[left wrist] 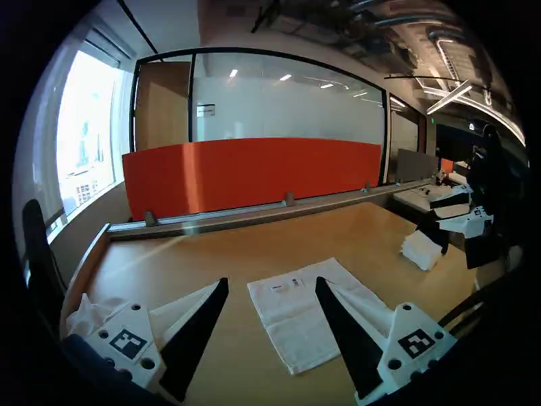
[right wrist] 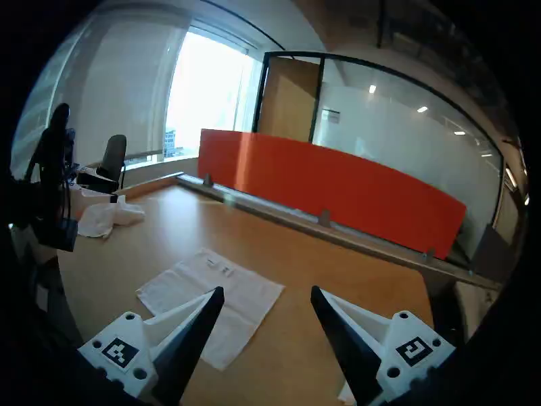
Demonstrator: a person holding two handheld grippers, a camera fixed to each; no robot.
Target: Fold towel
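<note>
The white towel [left wrist: 292, 317] lies flat and open on the wooden table [left wrist: 270, 243]. In the left gripper view it is at 6 o'clock, low in the middle. The left gripper [left wrist: 270, 331] hangs over it with its two fingers wide apart and holding nothing. One finger covers the towel's right side. In the right gripper view the towel is at about 7 o'clock. The right gripper [right wrist: 267, 338] is also spread wide with nothing in it. Its left finger is over the towel's near corner. I can see no fold in this towel, so I think the job is just at the start. It has not been grabbed or folded yet. A small folded towel [left wrist: 420, 250] sits at 3 o'clock in the left gripper view. A crumpled cloth [right wrist: 108, 213] lies at 9 o'clock in the right gripper view.
</note>
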